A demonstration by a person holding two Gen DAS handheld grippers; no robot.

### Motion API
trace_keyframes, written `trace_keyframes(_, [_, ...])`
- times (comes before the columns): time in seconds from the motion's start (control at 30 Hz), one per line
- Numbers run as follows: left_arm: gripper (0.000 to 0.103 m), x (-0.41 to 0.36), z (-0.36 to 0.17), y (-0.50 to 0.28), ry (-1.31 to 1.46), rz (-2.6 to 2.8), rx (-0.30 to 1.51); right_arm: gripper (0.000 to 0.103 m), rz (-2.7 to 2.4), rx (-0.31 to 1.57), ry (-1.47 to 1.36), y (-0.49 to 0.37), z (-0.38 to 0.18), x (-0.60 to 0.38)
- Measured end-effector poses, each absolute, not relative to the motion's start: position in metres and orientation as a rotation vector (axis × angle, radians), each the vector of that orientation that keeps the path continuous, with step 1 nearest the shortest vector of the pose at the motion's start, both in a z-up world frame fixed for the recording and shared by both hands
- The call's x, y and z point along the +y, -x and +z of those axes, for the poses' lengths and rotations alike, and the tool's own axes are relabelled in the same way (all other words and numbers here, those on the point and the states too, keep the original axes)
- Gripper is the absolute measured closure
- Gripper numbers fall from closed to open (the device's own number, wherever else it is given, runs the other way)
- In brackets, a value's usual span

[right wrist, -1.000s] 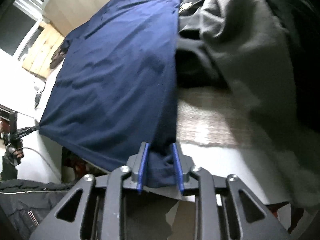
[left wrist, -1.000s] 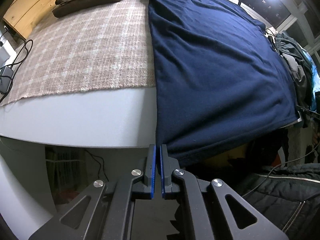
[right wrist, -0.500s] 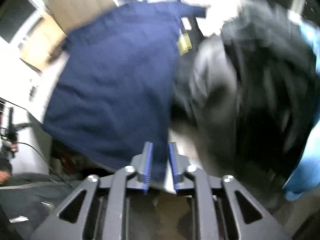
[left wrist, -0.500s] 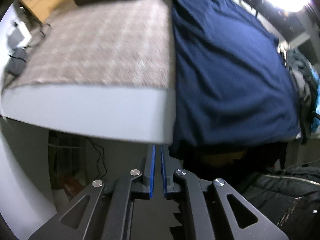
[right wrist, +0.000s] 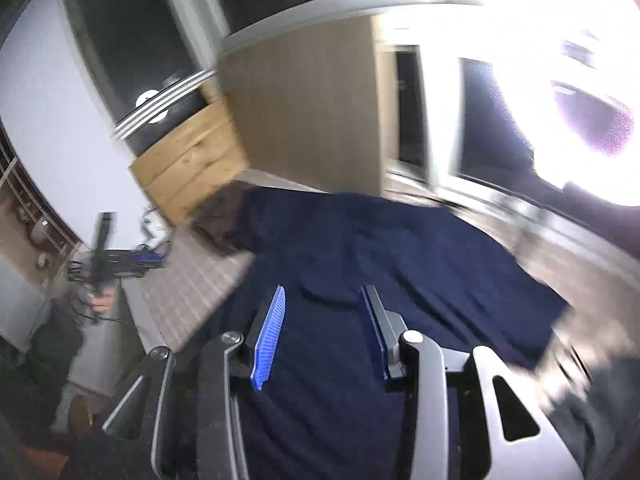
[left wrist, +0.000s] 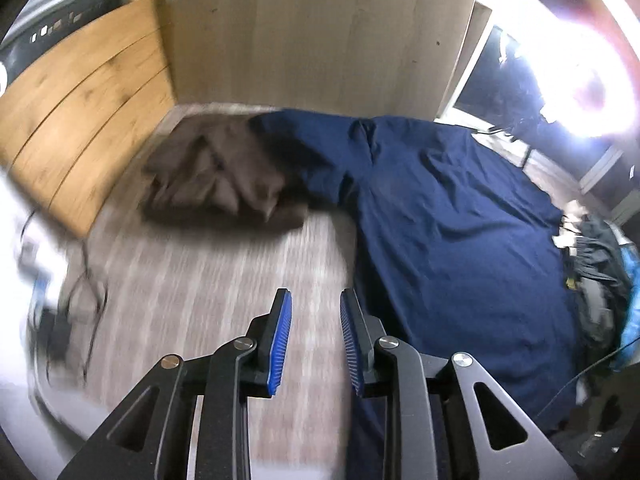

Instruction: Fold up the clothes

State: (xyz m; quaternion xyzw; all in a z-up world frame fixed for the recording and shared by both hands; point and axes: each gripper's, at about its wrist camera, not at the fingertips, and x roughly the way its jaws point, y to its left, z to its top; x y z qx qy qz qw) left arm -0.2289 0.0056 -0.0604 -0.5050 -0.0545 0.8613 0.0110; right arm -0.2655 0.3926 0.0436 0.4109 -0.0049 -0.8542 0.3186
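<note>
A dark navy shirt [left wrist: 452, 220] lies spread flat over the checked beige blanket [left wrist: 192, 280] on the table. My left gripper [left wrist: 314, 300] hangs open above the blanket, just left of the shirt's left edge, with nothing between its blue pads. In the right wrist view the navy shirt [right wrist: 360, 280] fills the middle, and my right gripper [right wrist: 324, 292] stands open above it, empty. The left gripper [right wrist: 132, 260] shows far left there, held by a hand [right wrist: 102, 300]. Both views are motion-blurred.
A folded brown garment [left wrist: 224, 180] lies at the back of the blanket, touching the shirt's sleeve. A heap of dark and grey clothes [left wrist: 596, 272] sits at the right edge. Cables and an adapter [left wrist: 72, 312] lie left. Wooden panels [left wrist: 80, 100] and a bright lamp [left wrist: 580, 60] stand behind.
Both grippers let go of the shirt's hem, opened, and rose from below the table edge to above the table. The shirt now lies flat.
</note>
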Motion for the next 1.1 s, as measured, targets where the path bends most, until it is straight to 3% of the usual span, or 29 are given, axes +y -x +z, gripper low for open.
trace_keyframes(0.2, [0.079,0.001,-0.101,0.3,1.548,2.622,-0.209,0.065,-2.077,-0.006,-1.157,0.373,-0.001,0.201])
trace_keyframes(0.4, [0.079,-0.029,-0.109,0.268,1.495,2.569,-0.265,0.065,-1.992,0.139,-1.265,0.449,-0.076,0.024])
trace_keyframes(0.7, [0.075,-0.047,-0.127,0.254,1.455,2.519,-0.216,0.064,-2.036,0.397,-1.447,0.505,-0.161,-0.071])
trace_keyframes(0.97, [0.074,-0.043,-0.133,0.324,1.377,2.504,-0.232,0.065,-2.008,0.505,-1.456,0.514,-0.163,-0.088])
trace_keyframes(1.1, [0.074,-0.033,-0.141,0.35,1.38,2.476,-0.22,0.093,-1.985,0.43,-1.482,0.52,-0.159,-0.071])
